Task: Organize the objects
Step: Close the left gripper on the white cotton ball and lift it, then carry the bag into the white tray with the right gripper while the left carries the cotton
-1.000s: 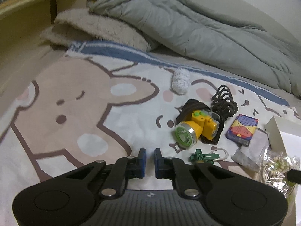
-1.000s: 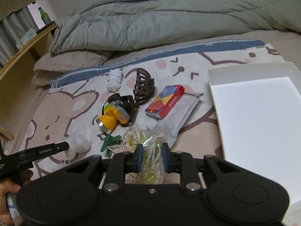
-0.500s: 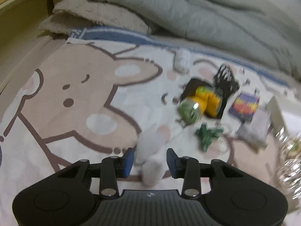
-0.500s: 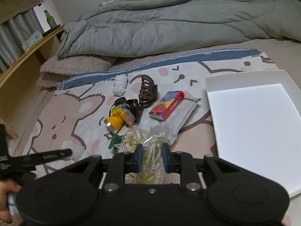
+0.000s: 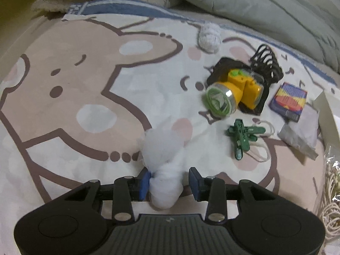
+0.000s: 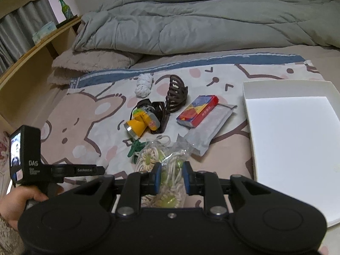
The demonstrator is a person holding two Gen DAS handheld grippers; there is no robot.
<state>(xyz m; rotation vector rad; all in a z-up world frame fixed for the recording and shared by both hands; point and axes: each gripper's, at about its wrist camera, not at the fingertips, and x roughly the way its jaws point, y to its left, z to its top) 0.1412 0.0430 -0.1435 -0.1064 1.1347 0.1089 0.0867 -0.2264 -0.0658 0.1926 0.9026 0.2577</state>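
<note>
White cloth bundle (image 5: 162,165) looks soft and light; left tongs (image 5: 170,182) stand wide around its narrow tied neck. Right tongs (image 6: 170,177) hold bag of hair ties (image 6: 167,170).

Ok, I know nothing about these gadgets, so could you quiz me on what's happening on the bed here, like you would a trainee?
1. True or false: the white tray already holds the yellow headlamp.
2. What sits between the jaws of the left gripper? A) white fluffy bundle B) green clothespins C) colourful card box
3. Fill in: the right gripper is closed on a clear bag of spiral ____.

Key: 1 false, the tray is empty; 2 A; 3 hair ties.
</note>
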